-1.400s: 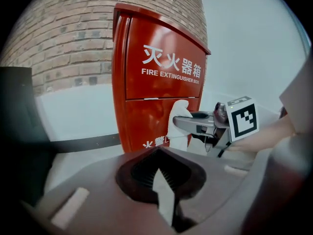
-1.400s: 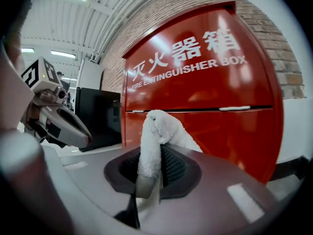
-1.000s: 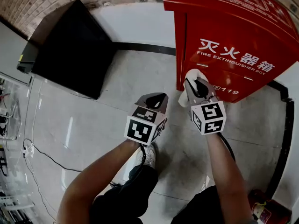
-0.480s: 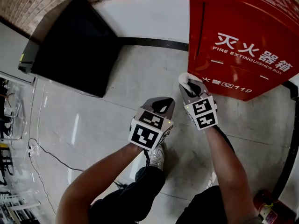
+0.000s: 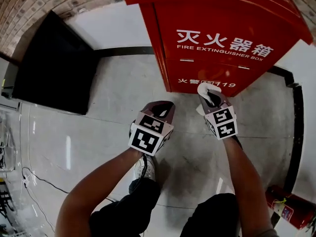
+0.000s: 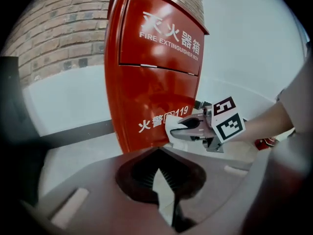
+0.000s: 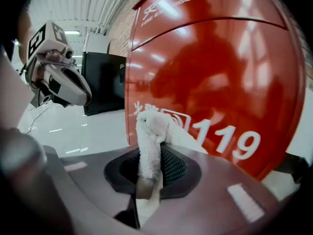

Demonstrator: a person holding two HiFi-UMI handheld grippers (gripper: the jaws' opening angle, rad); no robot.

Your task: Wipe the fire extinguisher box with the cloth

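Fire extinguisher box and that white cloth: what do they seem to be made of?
The fire extinguisher box looks like sheet metal under glossy red paint. In the right gripper view it mirrors bright streaks and a dark silhouette, though a hard plastic skin can't be excluded. The cloth looks like white terry or microfibre, since its surface is a fuzzy, matte pile.
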